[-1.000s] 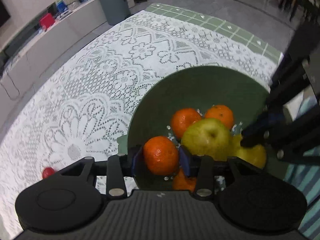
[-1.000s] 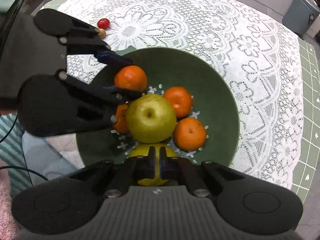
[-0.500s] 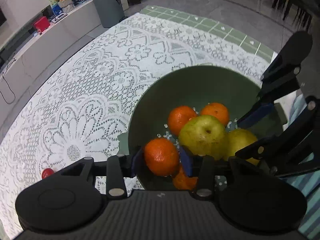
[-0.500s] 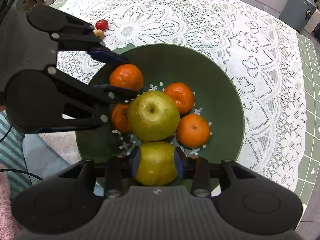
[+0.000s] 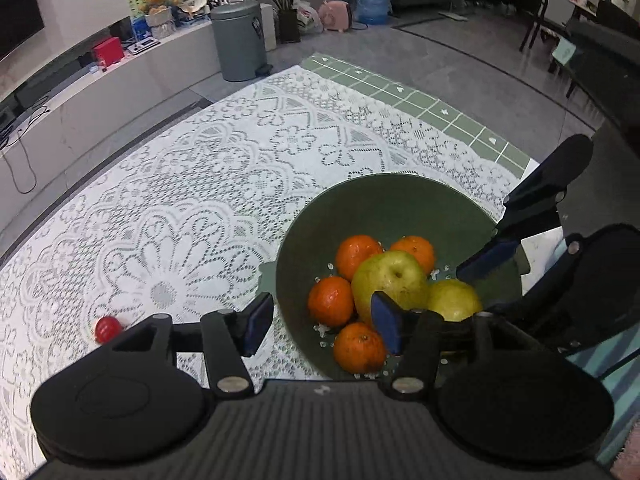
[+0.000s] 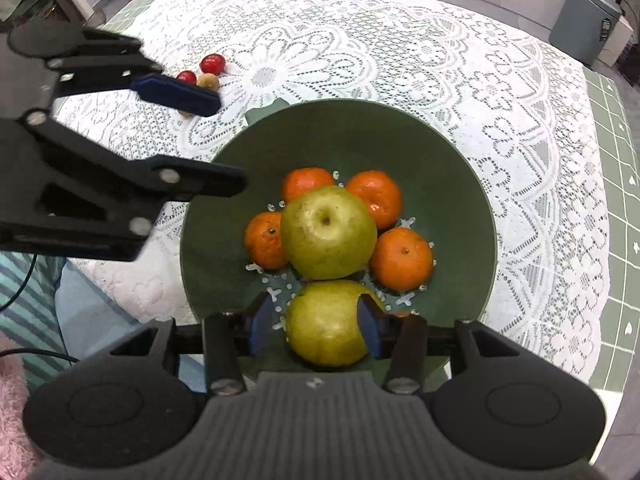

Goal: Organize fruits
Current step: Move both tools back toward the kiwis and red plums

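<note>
A dark green bowl [image 6: 460, 184] on the lace tablecloth holds several tangerines, among them one at its left [image 5: 331, 302], around a green apple [image 6: 328, 232]. A second yellow-green apple [image 6: 326, 326] lies at the bowl's near edge. It sits between the fingers of my right gripper [image 6: 314, 330], whose jaws are opening; a gap shows beside the left pad. My left gripper [image 5: 323, 322] hangs above the bowl's left rim with its jaws opening and nothing held. In the right wrist view my left gripper [image 6: 200, 140] is at the upper left.
Two small red fruits [image 6: 212, 63] and a brownish one [image 6: 209, 80] lie on the lace cloth [image 6: 360, 40] beyond the bowl's left side. A grey bin [image 5: 239, 40] stands on the floor past the table. Striped cloth [image 6: 24, 292] lies beside the table's near edge.
My left gripper let go of the tangerine, opened wide and rose away from the bowl. My right gripper went from shut above the yellow-green apple to open on either side of it.
</note>
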Available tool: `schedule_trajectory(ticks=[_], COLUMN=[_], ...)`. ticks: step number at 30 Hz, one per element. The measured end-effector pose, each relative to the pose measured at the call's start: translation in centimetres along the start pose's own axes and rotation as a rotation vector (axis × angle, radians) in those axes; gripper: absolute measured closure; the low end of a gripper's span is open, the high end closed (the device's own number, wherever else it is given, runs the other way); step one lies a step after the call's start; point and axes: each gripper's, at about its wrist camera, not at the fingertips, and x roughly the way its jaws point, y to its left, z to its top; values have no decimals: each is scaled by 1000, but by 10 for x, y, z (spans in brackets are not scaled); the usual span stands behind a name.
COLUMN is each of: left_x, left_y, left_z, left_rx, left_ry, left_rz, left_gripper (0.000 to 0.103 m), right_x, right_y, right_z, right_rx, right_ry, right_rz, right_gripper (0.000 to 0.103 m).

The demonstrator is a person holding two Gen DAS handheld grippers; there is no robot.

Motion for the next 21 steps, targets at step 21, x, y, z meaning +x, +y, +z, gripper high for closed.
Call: schedule_trajectory(ticks=[21], left_x=[-48], left_y=[57], left_z=[-76], left_rx=[-273], left_ry=[-67], left_rz=[86], left_gripper=[37], right_x=[-11], right_y=[61], right_z=[10], right_rx=[113], right_ry=[-260], right_rz=[-38], right_gripper=[48])
